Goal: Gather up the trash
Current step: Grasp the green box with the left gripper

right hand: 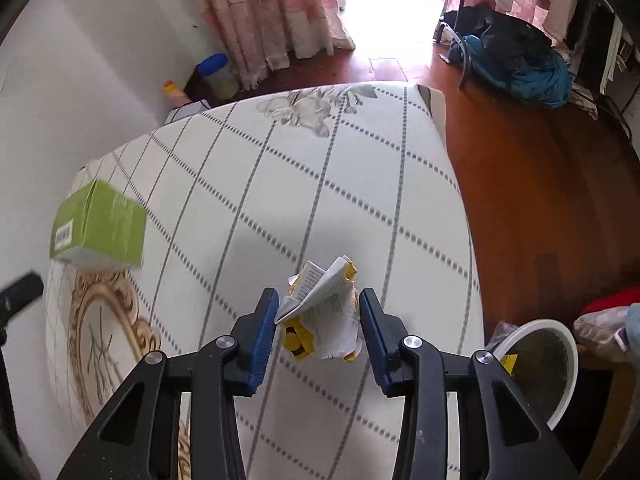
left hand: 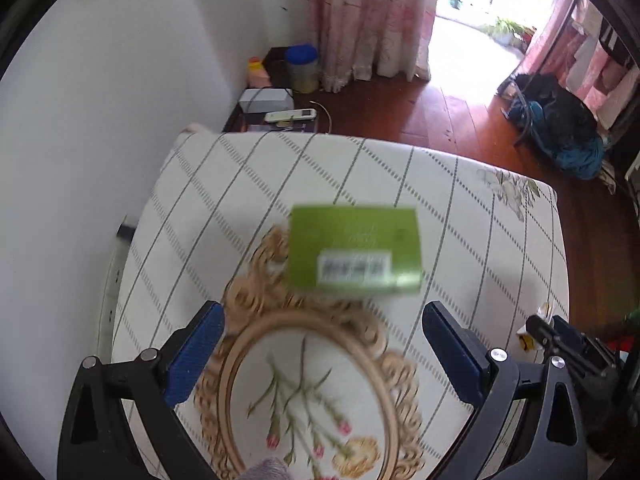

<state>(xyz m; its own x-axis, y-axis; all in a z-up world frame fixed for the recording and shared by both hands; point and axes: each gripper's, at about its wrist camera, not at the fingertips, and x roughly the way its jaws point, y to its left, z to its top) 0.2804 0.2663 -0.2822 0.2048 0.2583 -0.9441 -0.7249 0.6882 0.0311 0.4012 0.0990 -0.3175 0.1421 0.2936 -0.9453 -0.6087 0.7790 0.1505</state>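
Note:
A green cardboard box [left hand: 354, 250] with a barcode label lies on the mattress [left hand: 460, 220], just ahead of my left gripper [left hand: 322, 322], which is open and empty. The box also shows at the left of the right wrist view [right hand: 100, 228]. My right gripper [right hand: 319, 304] is shut on a crumpled yellow and white paper wrapper [right hand: 320, 312] and holds it over the mattress [right hand: 360, 184]. A white trash bin [right hand: 538, 360] with a dark inside stands on the floor by the mattress's right edge. The right gripper and wrapper show small at the right of the left wrist view [left hand: 532, 334].
A white wall [left hand: 100, 120] runs along the mattress's left side. A low stand with a blue-lidded jar [left hand: 302, 66], a white box and a remote [left hand: 290, 115] is beyond the mattress. Dark clothes [right hand: 516, 60] are piled on the wooden floor [right hand: 540, 184]. Pink curtains [right hand: 272, 12] hang at the back.

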